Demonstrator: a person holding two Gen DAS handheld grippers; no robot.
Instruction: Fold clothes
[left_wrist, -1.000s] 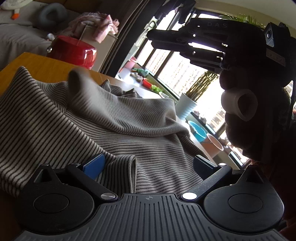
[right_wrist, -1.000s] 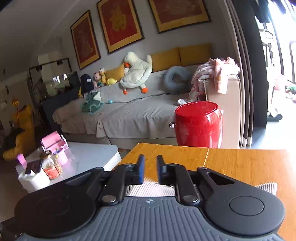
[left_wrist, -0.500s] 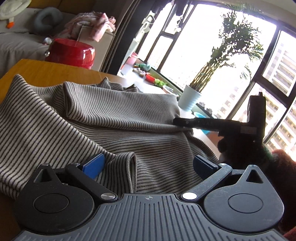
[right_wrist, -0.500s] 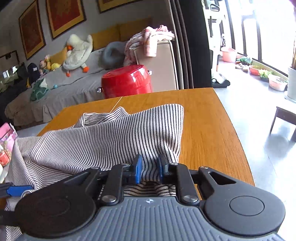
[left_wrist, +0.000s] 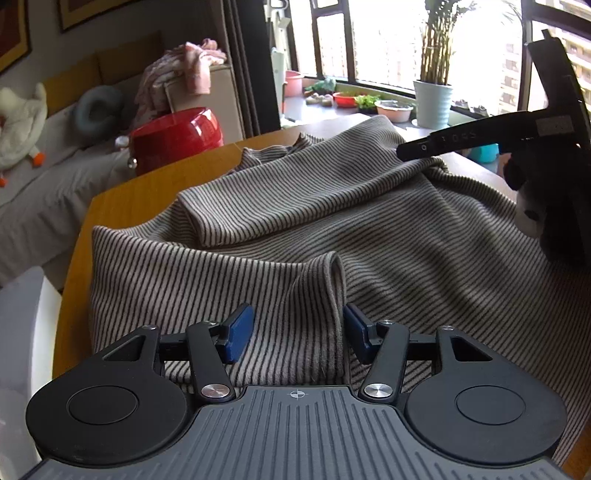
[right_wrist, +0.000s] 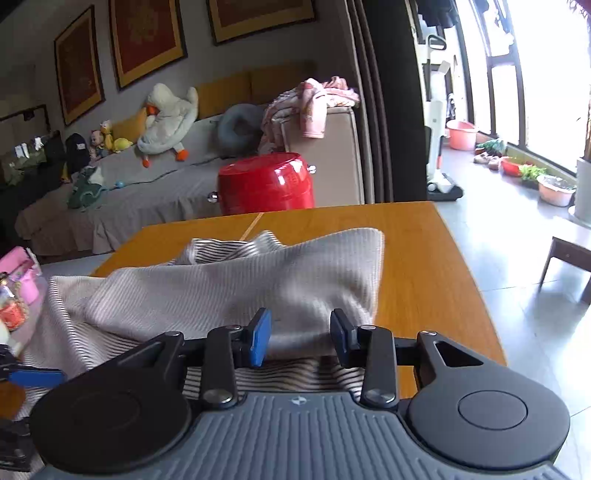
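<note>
A grey striped garment lies rumpled on the wooden table. My left gripper points down at its near edge, and its jaws are closing. A folded sleeve cuff lies between the blue pads, which do not squeeze it. My right gripper hovers at the garment near the table's right side. Its jaws are opening and the cloth lies loose just beyond them. In the left wrist view the right gripper shows edge-on over the far right of the cloth.
A red round pot stands just past the table's far edge. Behind it is a grey sofa with plush toys. A white object sits left of the table. Plant pots line the window.
My left jaws have narrowed around the sleeve cuff and the gripper has rolled. My right gripper has come down over the garment, let go of the cloth edge and parted its jaws.
</note>
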